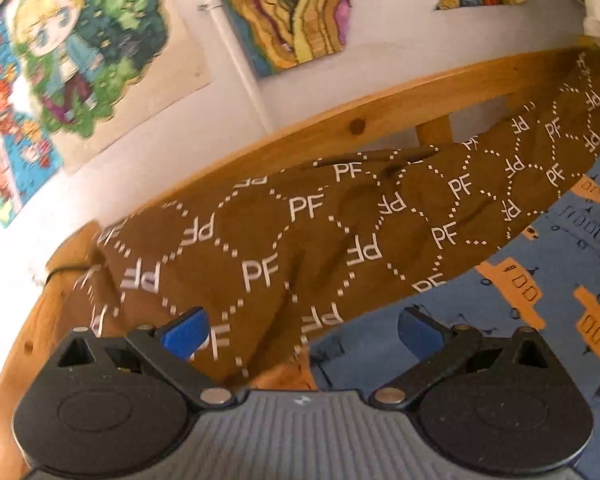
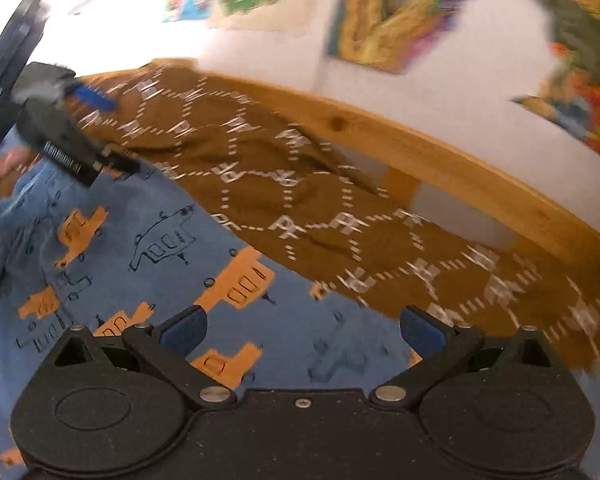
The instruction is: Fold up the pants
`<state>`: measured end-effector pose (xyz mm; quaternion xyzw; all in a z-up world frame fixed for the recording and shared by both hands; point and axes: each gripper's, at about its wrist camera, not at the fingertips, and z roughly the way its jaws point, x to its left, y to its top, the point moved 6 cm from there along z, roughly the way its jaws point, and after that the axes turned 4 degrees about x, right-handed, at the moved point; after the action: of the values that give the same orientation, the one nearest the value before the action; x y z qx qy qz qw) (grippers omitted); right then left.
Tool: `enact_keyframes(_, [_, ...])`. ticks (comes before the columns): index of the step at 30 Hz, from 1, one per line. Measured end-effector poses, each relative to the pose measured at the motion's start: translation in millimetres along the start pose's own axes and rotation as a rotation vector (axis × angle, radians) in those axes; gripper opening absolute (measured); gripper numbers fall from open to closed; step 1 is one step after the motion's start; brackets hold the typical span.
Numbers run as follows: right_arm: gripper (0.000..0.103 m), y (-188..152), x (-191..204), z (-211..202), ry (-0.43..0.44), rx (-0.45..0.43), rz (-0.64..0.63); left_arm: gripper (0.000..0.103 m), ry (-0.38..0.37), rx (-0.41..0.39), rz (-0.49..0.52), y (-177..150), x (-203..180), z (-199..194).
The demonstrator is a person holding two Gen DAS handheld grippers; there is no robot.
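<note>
Brown pants (image 1: 340,232) with a white "PF" pattern lie stretched along the back of the bed, by the wooden rail. My left gripper (image 1: 302,334) is open and empty just above their near edge. In the right wrist view the pants (image 2: 268,184) run from upper left to lower right. My right gripper (image 2: 302,332) is open and empty over the blue sheet (image 2: 148,248), just short of the pants' edge. The left gripper (image 2: 72,120) shows there at upper left, blurred, at the far end of the pants.
A blue sheet with orange trucks (image 1: 540,280) covers the bed. A wooden bed rail (image 1: 380,116) runs behind the pants. Colourful posters (image 1: 80,48) hang on the white wall. The person's hand (image 2: 4,160) shows at the left edge.
</note>
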<state>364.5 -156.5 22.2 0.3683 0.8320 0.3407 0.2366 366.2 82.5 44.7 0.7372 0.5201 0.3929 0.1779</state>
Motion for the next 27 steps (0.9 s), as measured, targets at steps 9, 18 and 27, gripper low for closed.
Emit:
enact_keyframes(9, [0.094,25.5,-52.0,76.3,0.241,0.144,-0.017,0.099,-0.171,0.028,0.178,1.3,-6.3,27.8])
enact_keyframes(18, [0.08,7.1,-85.7,91.8,0.345,0.257,0.04,0.065,-0.268,0.138,0.177,-7.4,19.6,34.6])
enact_keyframes(27, [0.023,-7.4,-78.1,92.7,0.313,0.285,0.008,0.006,-0.196,0.204,0.275,-28.4,11.0,34.7])
